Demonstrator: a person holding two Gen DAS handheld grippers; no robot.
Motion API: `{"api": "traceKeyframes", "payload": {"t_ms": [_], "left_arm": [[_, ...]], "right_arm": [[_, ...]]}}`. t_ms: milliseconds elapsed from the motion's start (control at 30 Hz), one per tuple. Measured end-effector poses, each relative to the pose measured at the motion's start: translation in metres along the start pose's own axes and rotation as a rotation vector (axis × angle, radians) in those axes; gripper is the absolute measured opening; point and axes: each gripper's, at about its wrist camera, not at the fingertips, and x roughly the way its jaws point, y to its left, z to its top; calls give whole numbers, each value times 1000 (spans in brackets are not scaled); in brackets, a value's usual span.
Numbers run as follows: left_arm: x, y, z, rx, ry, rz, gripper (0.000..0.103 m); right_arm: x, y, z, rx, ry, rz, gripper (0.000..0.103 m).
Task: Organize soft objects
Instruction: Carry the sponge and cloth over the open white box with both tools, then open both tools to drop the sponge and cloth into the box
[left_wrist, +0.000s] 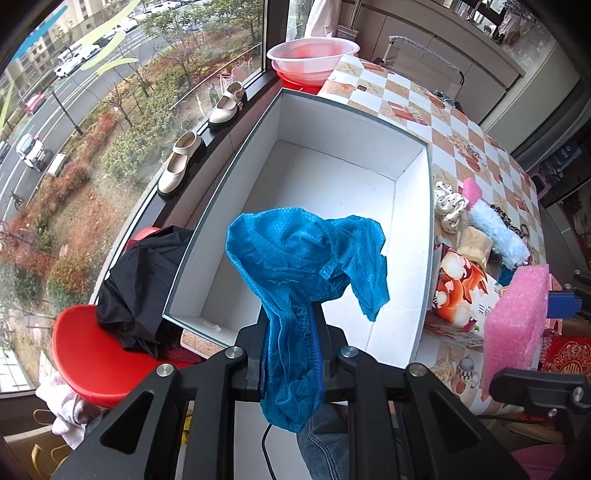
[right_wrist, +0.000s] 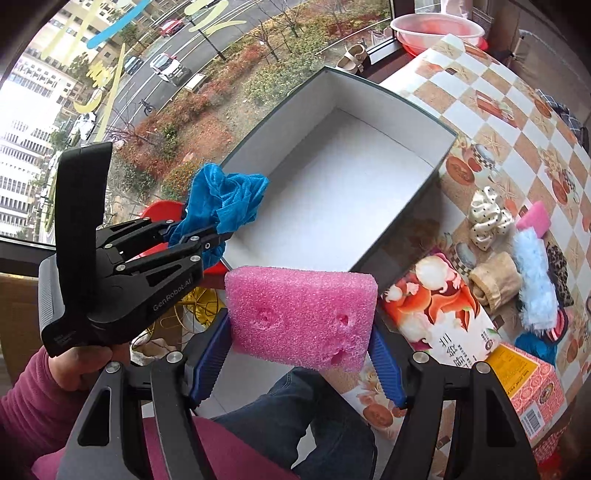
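My left gripper (left_wrist: 291, 332) is shut on a crumpled blue cloth (left_wrist: 306, 266) and holds it over the near edge of the open white box (left_wrist: 332, 177). In the right wrist view the left gripper (right_wrist: 218, 236) and its blue cloth (right_wrist: 225, 199) show at the box's (right_wrist: 332, 177) near left corner. My right gripper (right_wrist: 299, 347) is shut on a pink foam block (right_wrist: 299, 314), held just in front of the box. The foam block also shows in the left wrist view (left_wrist: 517, 314). The box is empty inside.
Soft items lie right of the box on the checkered table (right_wrist: 498, 85): a polka-dot scrunchie (right_wrist: 487, 218), a fluffy light-blue piece (right_wrist: 535, 284), a beige pouch (right_wrist: 495, 280). Printed cartons (right_wrist: 443, 314) lie near. A red stool (left_wrist: 92, 354) with black cloth (left_wrist: 140, 288) stands left. Shoes (left_wrist: 181, 162) sit on the sill.
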Motion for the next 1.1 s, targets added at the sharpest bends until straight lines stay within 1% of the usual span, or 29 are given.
{"api": "traceKeyframes", "payload": {"t_ms": [200,533,1033,1100], "left_arm": [[6,12,3,-21,10,17,20],[16,16,9,-30,31,21,20],[20,18,11,-32,33,27,20],[21,18,12,-23,25,31,24]], "right_arm": [[14,14,13,-36,20,8,71],[25,17,25,-56,37,-2,71],[33,15,37,-65,44,3,71],[34,15,38,-68,44,7,72]]}}
